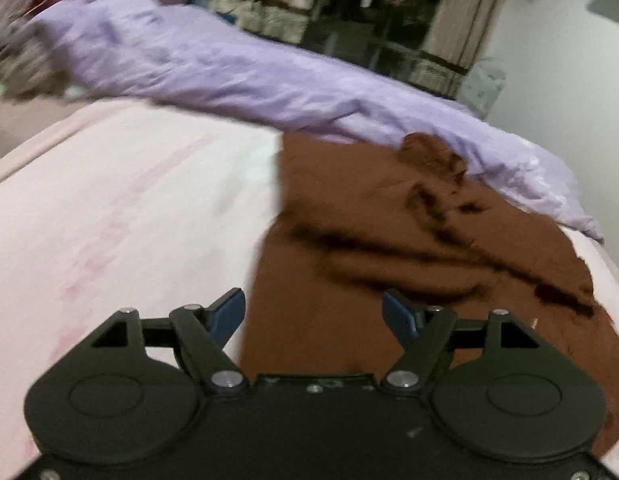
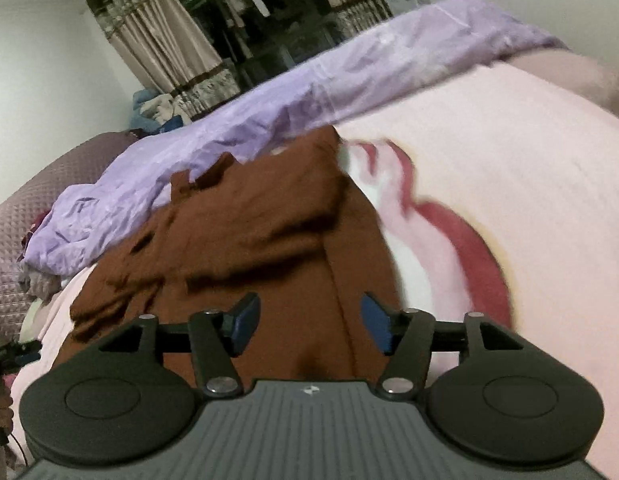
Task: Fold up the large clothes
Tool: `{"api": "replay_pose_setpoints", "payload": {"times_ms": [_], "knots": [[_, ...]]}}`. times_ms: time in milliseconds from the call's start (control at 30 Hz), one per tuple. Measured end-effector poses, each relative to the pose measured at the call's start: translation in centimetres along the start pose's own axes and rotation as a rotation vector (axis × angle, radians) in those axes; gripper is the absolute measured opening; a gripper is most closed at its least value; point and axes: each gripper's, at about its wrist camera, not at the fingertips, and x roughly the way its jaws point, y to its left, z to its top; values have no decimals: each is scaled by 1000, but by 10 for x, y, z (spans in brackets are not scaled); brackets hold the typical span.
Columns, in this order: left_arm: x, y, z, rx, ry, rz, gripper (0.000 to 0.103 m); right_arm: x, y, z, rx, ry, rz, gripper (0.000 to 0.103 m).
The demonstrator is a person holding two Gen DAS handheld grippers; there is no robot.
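Observation:
A brown garment (image 1: 389, 248) lies rumpled on the pink bed sheet (image 1: 129, 208). In the left wrist view my left gripper (image 1: 313, 312) is open and empty, just above the garment's near left edge. In the right wrist view the same brown garment (image 2: 261, 220) lies partly folded over itself, with creases and a loose flap at the far end. My right gripper (image 2: 309, 320) is open and empty over its near part. Both views are blurred by motion.
A lilac quilt (image 1: 237, 72) is bunched along the far side of the bed, also in the right wrist view (image 2: 269, 100). The pink sheet (image 2: 529, 200) has a red and white print (image 2: 469, 248). Curtains and a wardrobe (image 2: 245, 20) stand behind.

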Motion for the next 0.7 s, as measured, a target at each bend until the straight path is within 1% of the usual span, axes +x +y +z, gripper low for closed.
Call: {"api": "replay_pose_setpoints", "payload": {"times_ms": [67,133,233,267,367,433,567,700], "knots": [[-12,20,-18,-39,30,26,75,-8,-10,-11,26,20,-11,70],[-17,34,-32,-84,57,21,75,-12,-18,-21,52,37,-11,70],[-21,50,-46,-160,84,-34,75,-14,-25,-30,83,63,-7,70],[-24,52,-49,-169,68,-47,75,-14,-26,-33,95,66,1,70],[-28,56,-54,-209,79,-89,76,-17,-26,-38,110,53,20,70],[-31,55,-58,-238,102,-138,76,-18,-26,-41,116,54,37,72],[-42,55,-67,-250,118,-165,76,-22,-25,-46,122,66,64,72],[-48,55,-74,-277,148,-228,76,-27,-29,-52,155,78,110,72]]}}
